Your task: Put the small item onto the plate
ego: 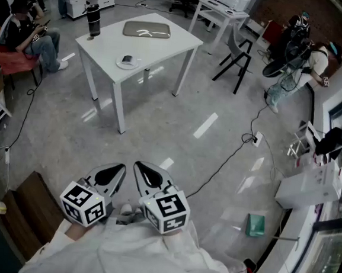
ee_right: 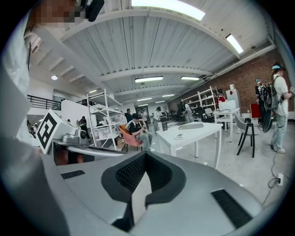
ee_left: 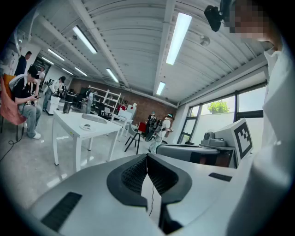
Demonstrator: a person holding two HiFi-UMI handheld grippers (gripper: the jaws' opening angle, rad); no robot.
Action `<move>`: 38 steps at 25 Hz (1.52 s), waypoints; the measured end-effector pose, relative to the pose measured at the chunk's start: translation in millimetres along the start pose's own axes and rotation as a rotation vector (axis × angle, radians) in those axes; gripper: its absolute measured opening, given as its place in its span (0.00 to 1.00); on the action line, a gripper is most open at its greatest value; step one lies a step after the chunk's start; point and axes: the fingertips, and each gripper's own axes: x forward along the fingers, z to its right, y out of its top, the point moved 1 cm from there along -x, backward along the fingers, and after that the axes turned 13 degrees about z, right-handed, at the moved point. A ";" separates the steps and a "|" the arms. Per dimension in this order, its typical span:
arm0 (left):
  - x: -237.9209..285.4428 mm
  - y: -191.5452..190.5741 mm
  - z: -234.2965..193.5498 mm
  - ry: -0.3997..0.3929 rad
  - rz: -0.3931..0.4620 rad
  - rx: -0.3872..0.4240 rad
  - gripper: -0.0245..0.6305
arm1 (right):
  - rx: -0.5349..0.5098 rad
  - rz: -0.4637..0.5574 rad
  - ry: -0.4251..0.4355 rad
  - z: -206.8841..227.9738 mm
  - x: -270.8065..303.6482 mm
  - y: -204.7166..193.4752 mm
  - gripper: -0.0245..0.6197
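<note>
We held the left gripper (ego: 119, 169) and the right gripper (ego: 140, 167) side by side close to our body, both sets of jaws fully closed with nothing between them. The small item (ego: 126, 58) sat on the plate (ego: 135, 64) on the white table (ego: 167, 43), well apart from both grippers.

Grey left gripper (ego: 119, 170) and right gripper (ego: 139, 168), black pads (ee_left: 133, 175), 2 marker cubes (ego: 83, 202); white sleeves (ego: 119, 250)

White table (ego: 170, 44): plate (ego: 128, 63), tray (ego: 146, 30), tumbler (ego: 93, 19)
</note>
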 end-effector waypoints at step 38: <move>53.4 -35.4 -13.6 0.069 -0.030 -0.060 0.05 | 0.132 -0.055 -0.044 73.0 -3.3 -35.9 0.06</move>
